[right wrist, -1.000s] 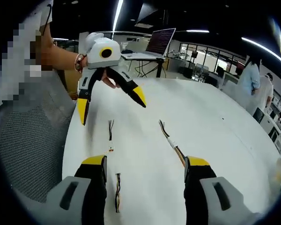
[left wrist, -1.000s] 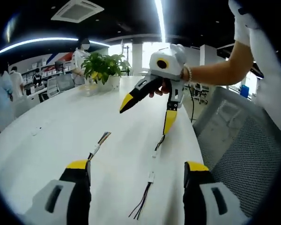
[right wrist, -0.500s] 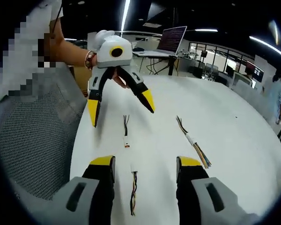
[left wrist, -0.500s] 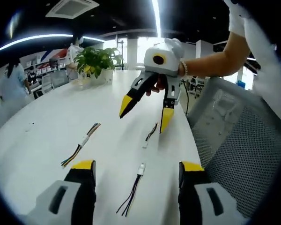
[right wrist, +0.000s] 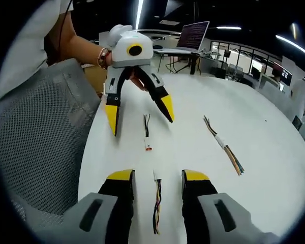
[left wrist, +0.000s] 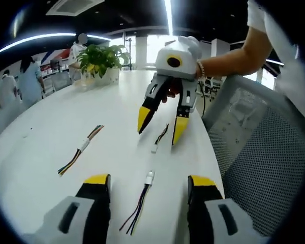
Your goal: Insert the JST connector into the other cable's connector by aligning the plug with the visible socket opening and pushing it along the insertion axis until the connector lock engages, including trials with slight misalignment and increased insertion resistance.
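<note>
White table point(left wrist: 51, 132); dim room, perhaps an office.

An open-plan office — long white table point(left wrist: 66, 127), mesh chair point(left wrist: 259, 152), laptop point(right wrist: 193, 35), potted plant point(left wrist: 102, 58).

Bare table point(left wrist: 51, 132) lies open toward 10 o'clock past a loose wire bundle point(left wrist: 80, 149); the mesh chair point(left wrist: 264, 152) crowds 3 o'clock, a potted plant point(left wrist: 102, 60) stands at 11
</note>
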{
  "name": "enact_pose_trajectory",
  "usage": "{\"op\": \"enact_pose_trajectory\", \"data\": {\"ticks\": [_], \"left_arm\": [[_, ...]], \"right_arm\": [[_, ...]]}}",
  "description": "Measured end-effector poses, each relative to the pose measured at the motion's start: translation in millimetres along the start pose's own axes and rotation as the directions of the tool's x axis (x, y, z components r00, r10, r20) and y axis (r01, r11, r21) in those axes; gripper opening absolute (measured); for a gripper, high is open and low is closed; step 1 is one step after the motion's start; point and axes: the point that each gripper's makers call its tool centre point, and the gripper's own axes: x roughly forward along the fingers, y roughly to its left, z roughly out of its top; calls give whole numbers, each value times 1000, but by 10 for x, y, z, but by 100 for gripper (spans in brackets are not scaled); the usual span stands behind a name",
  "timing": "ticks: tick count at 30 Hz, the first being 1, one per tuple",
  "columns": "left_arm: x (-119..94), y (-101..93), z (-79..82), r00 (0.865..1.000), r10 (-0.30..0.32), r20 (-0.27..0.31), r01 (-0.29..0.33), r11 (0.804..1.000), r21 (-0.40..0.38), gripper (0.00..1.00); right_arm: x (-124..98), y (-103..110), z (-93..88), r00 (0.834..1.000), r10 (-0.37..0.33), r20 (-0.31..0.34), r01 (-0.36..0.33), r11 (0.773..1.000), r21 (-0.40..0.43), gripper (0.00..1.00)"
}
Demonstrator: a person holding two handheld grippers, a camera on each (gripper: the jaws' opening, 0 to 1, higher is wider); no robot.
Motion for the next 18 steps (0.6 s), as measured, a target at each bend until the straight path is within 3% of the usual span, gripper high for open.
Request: {"op": "enact_pose_trajectory", "data": {"ticks": [8, 18], "left_arm": [[61, -43, -70, 1000, 2, -22, -2, 1000, -1, 47], [114, -93, -61, 1000, -16, -13, 16, 1000, -5, 33]], "right_arm": [[19, 55, -124, 999, 17, -39, -18, 1000, -2, 26], [25, 55, -167, 999, 19, -39, -19, 1000, -4, 18]]}}
